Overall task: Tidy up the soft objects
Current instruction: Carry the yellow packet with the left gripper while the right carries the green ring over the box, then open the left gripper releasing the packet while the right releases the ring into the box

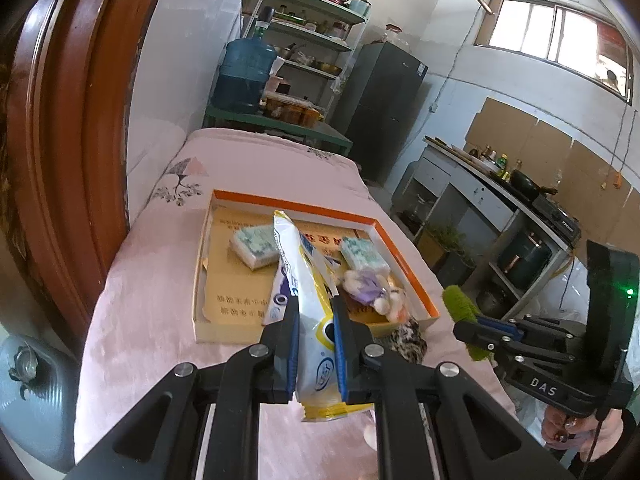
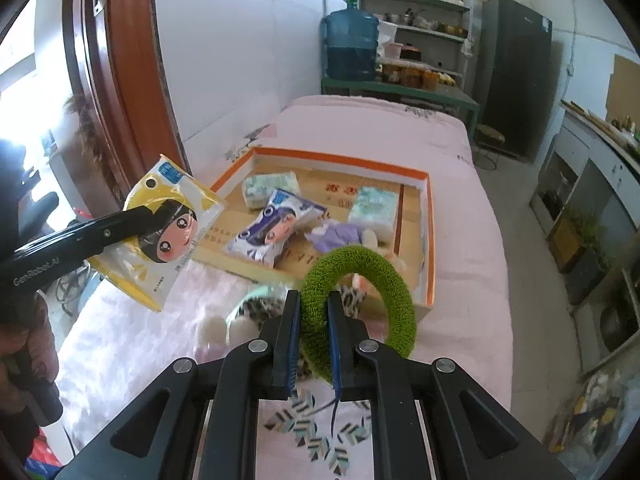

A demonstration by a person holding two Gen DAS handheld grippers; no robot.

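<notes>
My left gripper (image 1: 315,312) is shut on a yellow tissue pack (image 1: 308,300) with a cartoon face, held above the near edge of the orange-rimmed box (image 1: 296,204); it shows at the left in the right wrist view (image 2: 168,236). My right gripper (image 2: 313,304) is shut on a fuzzy green ring (image 2: 360,300), held in front of the box (image 2: 430,240). Its green edge shows in the left wrist view (image 1: 464,312). In the box lie two blue-white tissue packs (image 2: 270,188) (image 2: 374,206), a purple tissue pack (image 2: 276,232) and a purple soft toy (image 2: 336,236).
A pink cloth (image 2: 460,200) covers the table. A leopard-print soft thing (image 2: 256,312) lies on the cloth just in front of the box. A brown door frame (image 1: 68,140) stands to the left. A water jug (image 1: 244,72), shelves and a fridge (image 1: 380,108) stand beyond.
</notes>
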